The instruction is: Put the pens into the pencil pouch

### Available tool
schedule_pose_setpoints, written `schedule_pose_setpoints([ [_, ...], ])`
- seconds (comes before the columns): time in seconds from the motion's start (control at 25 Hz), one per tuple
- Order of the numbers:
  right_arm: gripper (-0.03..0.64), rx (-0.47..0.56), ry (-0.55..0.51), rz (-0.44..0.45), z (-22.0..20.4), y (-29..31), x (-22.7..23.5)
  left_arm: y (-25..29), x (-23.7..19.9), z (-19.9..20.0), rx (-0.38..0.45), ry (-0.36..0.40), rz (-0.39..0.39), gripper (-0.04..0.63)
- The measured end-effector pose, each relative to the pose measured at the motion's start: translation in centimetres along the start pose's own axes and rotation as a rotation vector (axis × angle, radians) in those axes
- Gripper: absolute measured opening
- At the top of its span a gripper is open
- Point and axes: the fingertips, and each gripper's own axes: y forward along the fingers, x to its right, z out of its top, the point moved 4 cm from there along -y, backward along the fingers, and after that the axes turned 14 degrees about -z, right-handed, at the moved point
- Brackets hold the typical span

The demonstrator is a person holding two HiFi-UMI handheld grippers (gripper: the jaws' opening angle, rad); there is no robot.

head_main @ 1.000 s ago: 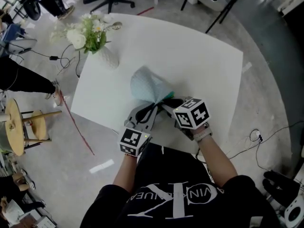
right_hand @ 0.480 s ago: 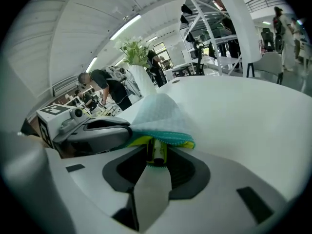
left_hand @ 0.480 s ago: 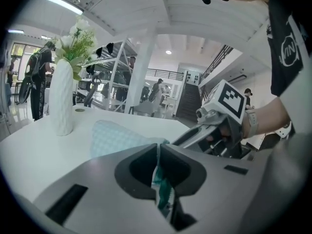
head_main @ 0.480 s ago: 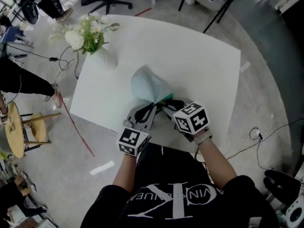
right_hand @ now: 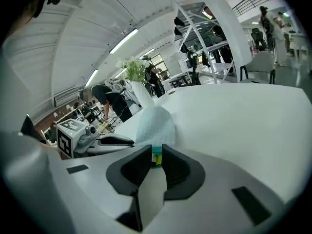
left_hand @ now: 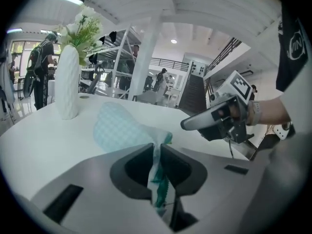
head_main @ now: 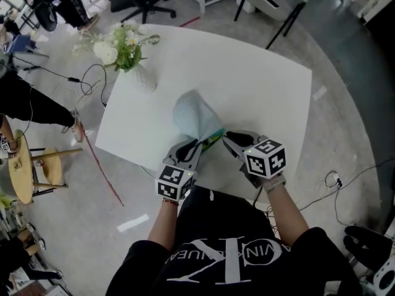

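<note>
A pale blue checked pencil pouch [head_main: 193, 117] lies on the white table [head_main: 259, 85], its mouth toward me. My left gripper [head_main: 197, 144] is shut on the mouth's zippered edge [left_hand: 157, 152] and holds it raised. Green and yellow pen ends [head_main: 215, 137] stick out of the opening. My right gripper [head_main: 228, 138] sits just right of the mouth. Its jaws have just been closing and stand a narrow gap apart with nothing gripped. The pen ends [right_hand: 156, 158] show just beyond its tips. The rest of the pens is hidden inside the pouch [right_hand: 155, 125].
A white vase of flowers [head_main: 139, 76] stands at the table's far left corner, also in the left gripper view [left_hand: 67, 87]. Chairs [head_main: 271, 2] stand beyond the table. People stand to the left, off the table. The near table edge runs under both grippers.
My right gripper has drawn back to the right, away from the pouch mouth, leaving the pen ends sticking out. The left gripper keeps its hold and has sunk a little.
</note>
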Motion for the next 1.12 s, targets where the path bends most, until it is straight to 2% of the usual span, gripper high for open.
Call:
schedule_pose_setpoints([
  [0.24,0.033,0.062,0.02,-0.017,1.1,-0.3,0.3,-0.9,-0.3,-0.5,0.013,-0.065,-0.026,0.159],
  [0.4,0.009,0.136,0.038,-0.028,2.3,-0.9,0.5,-2.7,-0.7,0.1,0.058,-0.077,0.004,0.17],
  [0.48,0.009,0.171,0.045,-0.029,3.1,-1.3,0.6,-3.9,-1.1,0.7,0.086,-0.064,0.032,0.151],
  [0.6,0.009,0.22,0.035,-0.035,4.1,-2.0,0.7,-5.9,-1.7,1.6,0.132,-0.035,0.097,0.057],
  [0.68,0.009,0.251,0.018,-0.043,4.8,-2.6,0.7,-7.2,-2.0,2.5,0.165,-0.008,0.138,0.019],
  [1.12,0.009,0.429,-0.109,-0.046,8.9,-5.6,-1.0,-12.6,-2.0,8.0,0.343,0.101,0.263,0.005],
])
